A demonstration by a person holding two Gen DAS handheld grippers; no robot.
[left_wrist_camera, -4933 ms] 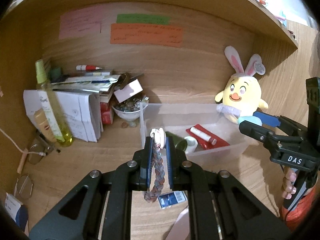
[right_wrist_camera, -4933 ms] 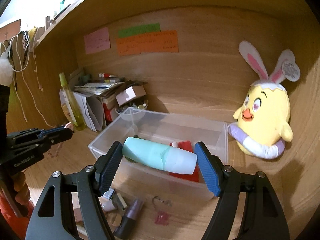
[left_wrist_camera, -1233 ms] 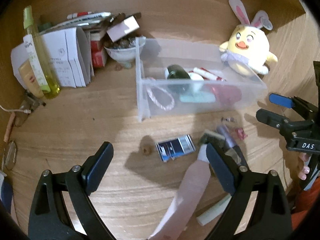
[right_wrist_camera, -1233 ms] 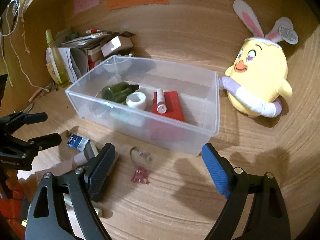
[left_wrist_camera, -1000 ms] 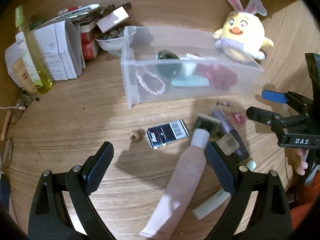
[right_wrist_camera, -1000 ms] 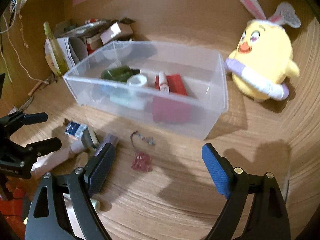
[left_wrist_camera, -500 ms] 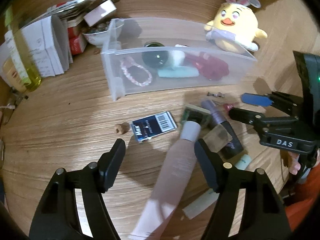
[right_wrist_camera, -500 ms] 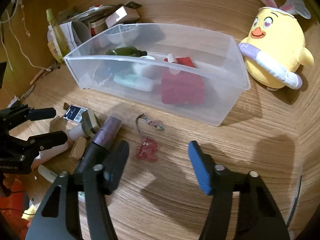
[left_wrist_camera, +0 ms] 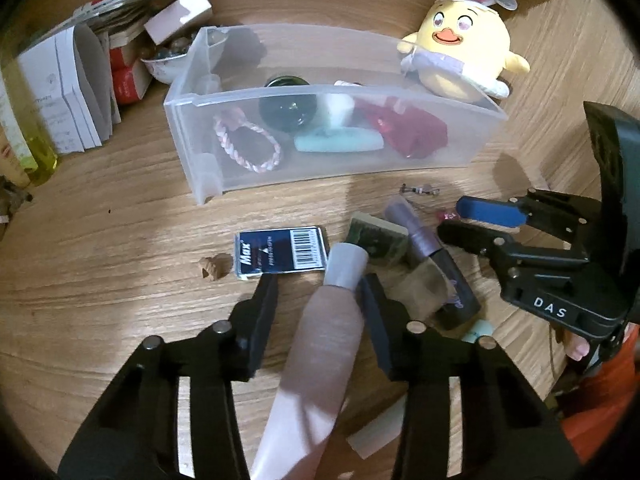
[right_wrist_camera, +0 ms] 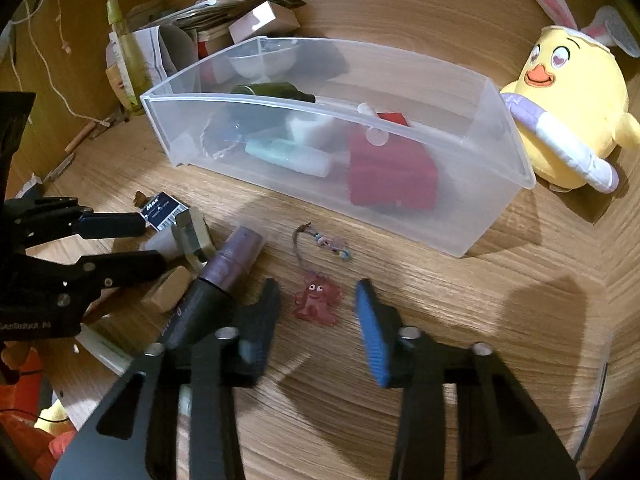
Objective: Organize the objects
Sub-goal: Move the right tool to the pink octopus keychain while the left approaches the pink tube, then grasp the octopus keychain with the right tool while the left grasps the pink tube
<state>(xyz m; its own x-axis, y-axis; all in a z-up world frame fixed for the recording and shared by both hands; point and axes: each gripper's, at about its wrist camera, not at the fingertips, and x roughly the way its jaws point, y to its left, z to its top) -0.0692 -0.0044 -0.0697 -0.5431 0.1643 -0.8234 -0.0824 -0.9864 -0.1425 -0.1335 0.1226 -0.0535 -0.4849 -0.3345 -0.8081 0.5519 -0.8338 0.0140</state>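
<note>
My left gripper (left_wrist_camera: 318, 280) hangs low over the wooden table, its jaws closing around a pink tube (left_wrist_camera: 332, 320). The right pad is at the tube; the left pad stands apart. My right gripper (right_wrist_camera: 318, 286) is closing around a small red charm (right_wrist_camera: 318, 304) on a cord, pads clear of it. Behind stands the clear plastic bin (left_wrist_camera: 192, 100) holding a braided bracelet (left_wrist_camera: 248, 144), a mint bottle (left_wrist_camera: 340, 142), a red box (left_wrist_camera: 408, 128) and a dark green bottle (left_wrist_camera: 286, 110).
Loose on the table lie a blue barcode pack (left_wrist_camera: 280, 252), a purple tube (left_wrist_camera: 432, 248), a green-edged block (left_wrist_camera: 376, 236) and a brown nub (left_wrist_camera: 212, 268). A yellow plush chick (left_wrist_camera: 460, 52) sits behind the bin. Papers (left_wrist_camera: 68, 92) and a yellow bottle (left_wrist_camera: 28, 136) crowd the left.
The bracelet and mint bottle, held earlier, now lie in the bin. Both grippers have come down toward the table and their jaws have narrowed, the left around the pink tube, the right around the charm.
</note>
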